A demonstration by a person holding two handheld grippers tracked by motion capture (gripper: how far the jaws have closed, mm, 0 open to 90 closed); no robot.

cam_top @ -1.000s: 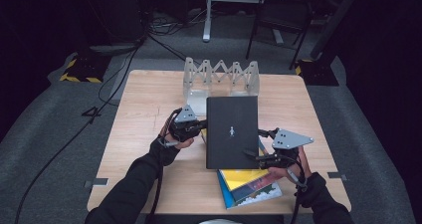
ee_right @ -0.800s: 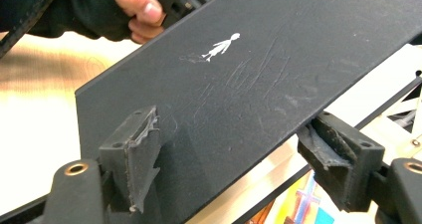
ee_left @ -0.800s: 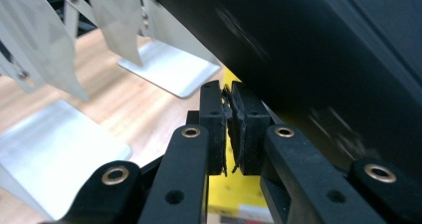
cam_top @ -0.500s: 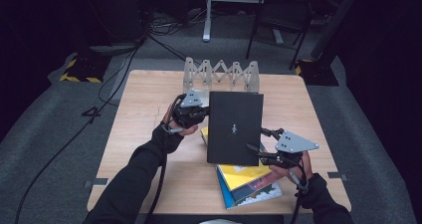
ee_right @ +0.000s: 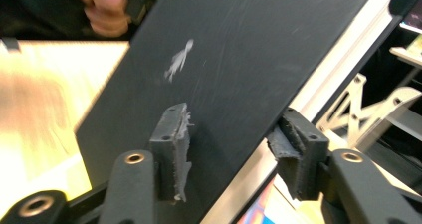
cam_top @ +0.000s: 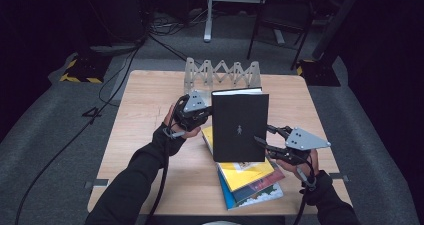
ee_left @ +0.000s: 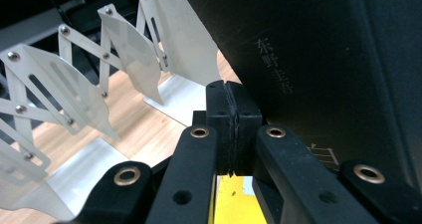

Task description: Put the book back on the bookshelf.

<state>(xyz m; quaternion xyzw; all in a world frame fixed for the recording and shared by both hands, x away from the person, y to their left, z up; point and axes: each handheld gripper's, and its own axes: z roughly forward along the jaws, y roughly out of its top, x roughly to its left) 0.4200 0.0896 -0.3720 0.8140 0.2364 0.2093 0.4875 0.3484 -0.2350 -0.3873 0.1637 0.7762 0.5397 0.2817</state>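
a black book [cam_top: 239, 126] stands raised over the middle of the wooden desk [cam_top: 145, 100], tilted with its cover toward the camera and its page edge showing pale along the top. a small light figure is printed on the cover. the left gripper [cam_top: 200, 114] sits at the book's left edge, and in the left gripper view its jaws are pressed tight together right against the dark cover [ee_left: 318, 55]; a thin part of the book seems pinched between them, though the contact is hard to make out from that angle.

the right gripper [cam_top: 264, 141] reaches in at the book's lower right edge. its jaws have just been closing, and in the right gripper view they straddle the book [ee_right: 234, 79], one pad in front of the cover and the other behind the page side, with a small gap still visible at each, so they are not yet pressing on it.

under the raised book lies a stack of books [cam_top: 250, 182] on the desk, a yellow one on top and more colourful covers below it. behind, near the far edge of the desk, stands a white expanding book rack [cam_top: 222, 74], also seen close in the left gripper view [ee_left: 74, 89].
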